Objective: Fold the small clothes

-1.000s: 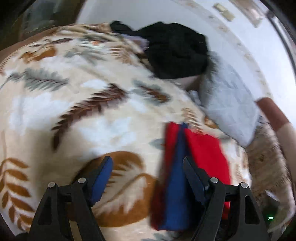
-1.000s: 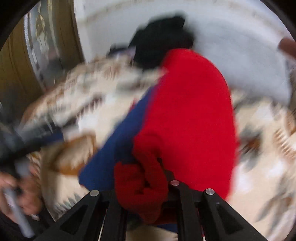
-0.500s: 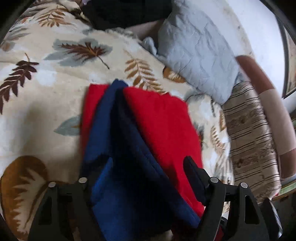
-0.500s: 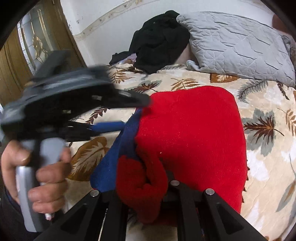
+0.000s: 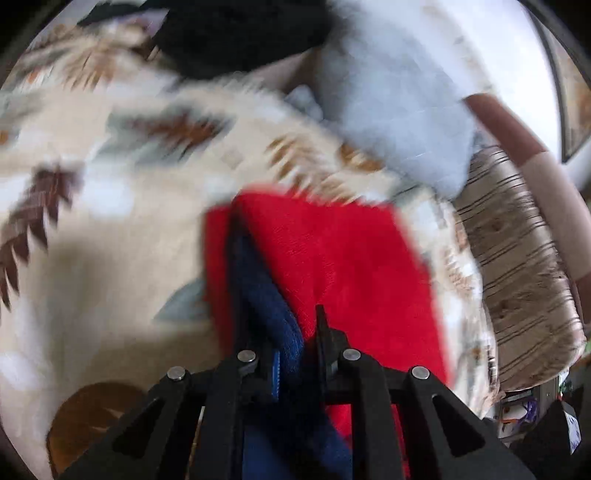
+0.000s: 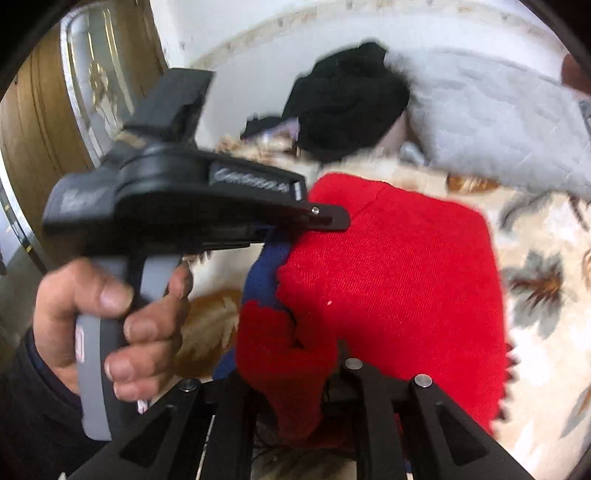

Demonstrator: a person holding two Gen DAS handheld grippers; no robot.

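A red and blue knit garment (image 5: 351, 266) lies partly folded on a leaf-print blanket (image 5: 110, 240). My left gripper (image 5: 299, 343) is closing its jaws on the garment's blue fold (image 5: 266, 295), and the pads press the cloth. In the right wrist view the left gripper (image 6: 328, 218) comes in from the left over the garment (image 6: 399, 280), held by a person's hand (image 6: 110, 314). My right gripper (image 6: 291, 373) sits at the garment's near edge. Its jaws are opening slightly, and a bunched red fold (image 6: 288, 354) is still pinched between them.
A grey quilted pillow (image 5: 399, 122) lies beyond the garment, with a pile of black clothes (image 5: 240, 33) to its left. A striped mattress edge (image 5: 517, 277) drops off at the right. A wooden door (image 6: 37, 110) stands at the left in the right wrist view.
My left gripper swung right over the garment and closed from wide open onto the blue fold. My right gripper kept the red fold and shifted only slightly.
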